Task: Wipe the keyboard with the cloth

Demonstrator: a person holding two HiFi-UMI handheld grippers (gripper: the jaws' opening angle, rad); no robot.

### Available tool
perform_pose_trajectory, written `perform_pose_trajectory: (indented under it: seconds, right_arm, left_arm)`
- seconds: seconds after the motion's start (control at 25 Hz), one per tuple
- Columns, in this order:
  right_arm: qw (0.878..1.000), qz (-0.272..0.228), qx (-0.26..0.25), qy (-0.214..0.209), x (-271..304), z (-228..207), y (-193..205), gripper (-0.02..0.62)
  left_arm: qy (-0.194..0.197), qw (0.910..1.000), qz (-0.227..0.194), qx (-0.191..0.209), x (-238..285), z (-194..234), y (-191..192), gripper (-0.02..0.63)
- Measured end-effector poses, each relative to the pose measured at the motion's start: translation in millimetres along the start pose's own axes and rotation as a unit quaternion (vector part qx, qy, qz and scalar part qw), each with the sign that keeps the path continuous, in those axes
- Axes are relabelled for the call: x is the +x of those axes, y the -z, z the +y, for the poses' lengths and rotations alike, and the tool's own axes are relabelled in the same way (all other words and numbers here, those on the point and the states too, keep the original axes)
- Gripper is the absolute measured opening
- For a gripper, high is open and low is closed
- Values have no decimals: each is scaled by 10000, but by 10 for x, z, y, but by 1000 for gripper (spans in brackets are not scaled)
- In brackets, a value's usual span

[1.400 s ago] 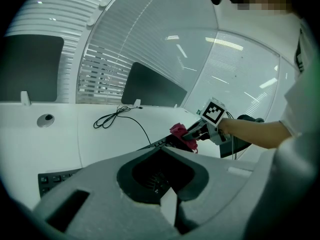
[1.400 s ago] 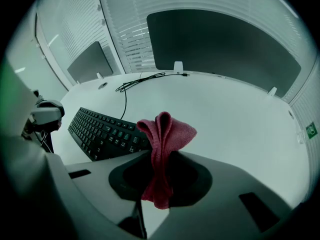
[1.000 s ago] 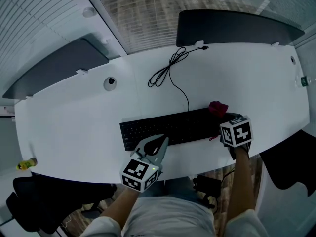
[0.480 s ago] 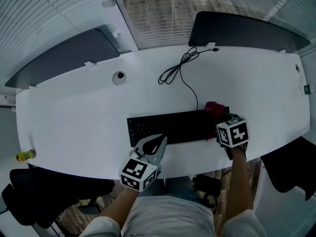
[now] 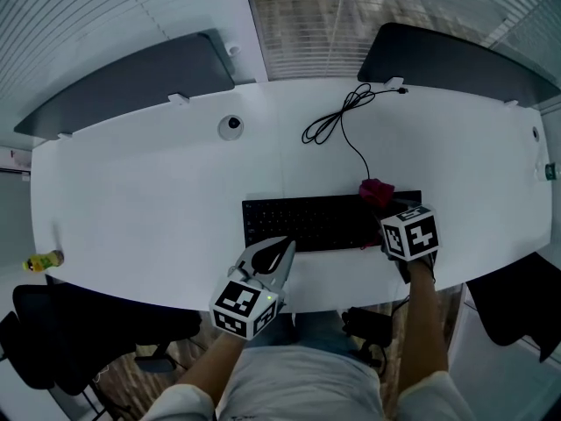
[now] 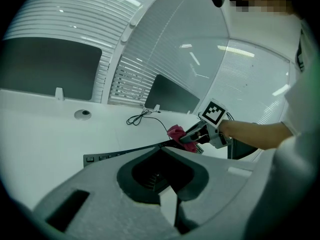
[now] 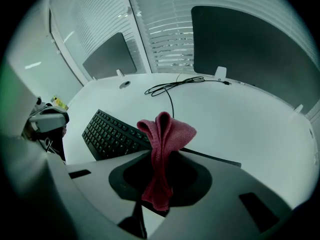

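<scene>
A black keyboard (image 5: 307, 222) lies on the white desk (image 5: 131, 200) near its front edge. My right gripper (image 5: 383, 203) is shut on a bunched red cloth (image 5: 377, 191), which it holds over the keyboard's right end. In the right gripper view the cloth (image 7: 162, 134) hangs folded between the jaws, with the keyboard (image 7: 112, 134) below and to the left. My left gripper (image 5: 282, 251) is shut on nothing and sits just in front of the keyboard's lower left edge. The left gripper view shows the keyboard (image 6: 107, 157), the cloth (image 6: 176, 132) and the right gripper (image 6: 192, 135) beyond.
The keyboard's black cable (image 5: 337, 125) coils toward the desk's back edge. A round grommet (image 5: 230, 125) sits at the back left. Dark partition panels (image 5: 131, 77) (image 5: 456, 55) stand behind the desk. A yellow bottle (image 5: 39, 260) lies at the far left edge.
The head view has swung, so the desk and keyboard sit further right and lower in frame. Both grippers have kept their places relative to the keyboard, the cloth still at its right end.
</scene>
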State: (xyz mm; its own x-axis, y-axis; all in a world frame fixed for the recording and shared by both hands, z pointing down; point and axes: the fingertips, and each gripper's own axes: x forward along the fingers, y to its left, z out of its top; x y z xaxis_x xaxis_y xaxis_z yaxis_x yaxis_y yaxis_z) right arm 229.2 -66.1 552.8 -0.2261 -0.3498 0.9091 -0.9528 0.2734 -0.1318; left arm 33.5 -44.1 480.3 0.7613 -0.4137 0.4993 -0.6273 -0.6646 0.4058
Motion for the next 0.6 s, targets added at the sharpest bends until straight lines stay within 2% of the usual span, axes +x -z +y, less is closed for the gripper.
perform_pose_trajectory:
  seconds: [0.6]
  right_arm:
    - [9991, 85, -382, -173, 240, 688, -248, 71]
  left_arm:
    - [-181, 9996, -157, -142, -452, 325, 65, 11]
